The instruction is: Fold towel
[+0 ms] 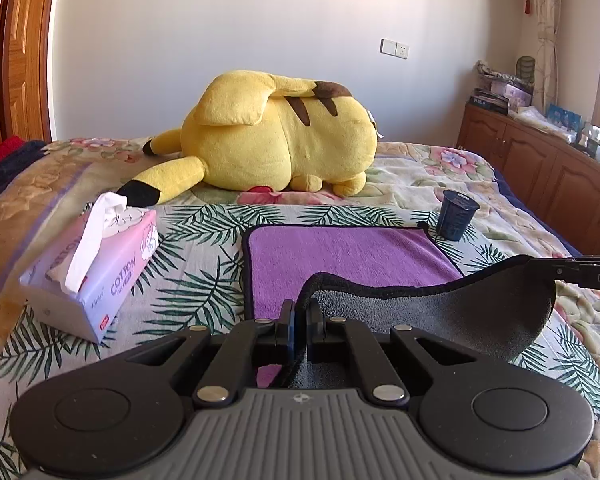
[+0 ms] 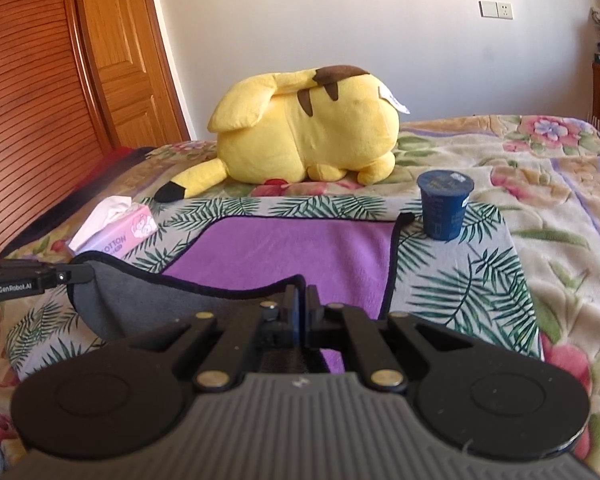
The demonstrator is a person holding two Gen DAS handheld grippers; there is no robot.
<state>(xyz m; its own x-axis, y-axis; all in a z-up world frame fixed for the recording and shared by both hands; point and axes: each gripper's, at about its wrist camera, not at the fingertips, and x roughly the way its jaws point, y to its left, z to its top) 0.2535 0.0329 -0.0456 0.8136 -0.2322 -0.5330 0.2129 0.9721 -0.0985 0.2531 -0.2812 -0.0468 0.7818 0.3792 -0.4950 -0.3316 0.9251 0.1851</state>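
Note:
A purple towel point(image 1: 340, 256) with a grey underside and black trim lies on a leaf-print cloth point(image 1: 188, 296) on the bed. Its near edge is lifted, showing the grey side point(image 1: 460, 312). My left gripper point(image 1: 300, 312) is shut on the near left corner. My right gripper point(image 2: 300, 304) is shut on the near right corner; it also shows at the right edge of the left wrist view point(image 1: 580, 272). The towel point(image 2: 300, 248) sags between the two grippers. The left gripper shows at the left of the right wrist view point(image 2: 40, 276).
A pink tissue box point(image 1: 96, 264) stands left of the towel. A dark blue cup point(image 1: 456, 216) stands at the towel's far right corner. A yellow plush toy point(image 1: 276, 136) lies behind. A wooden cabinet point(image 1: 540, 168) is at the right, wooden doors point(image 2: 60, 80) at the left.

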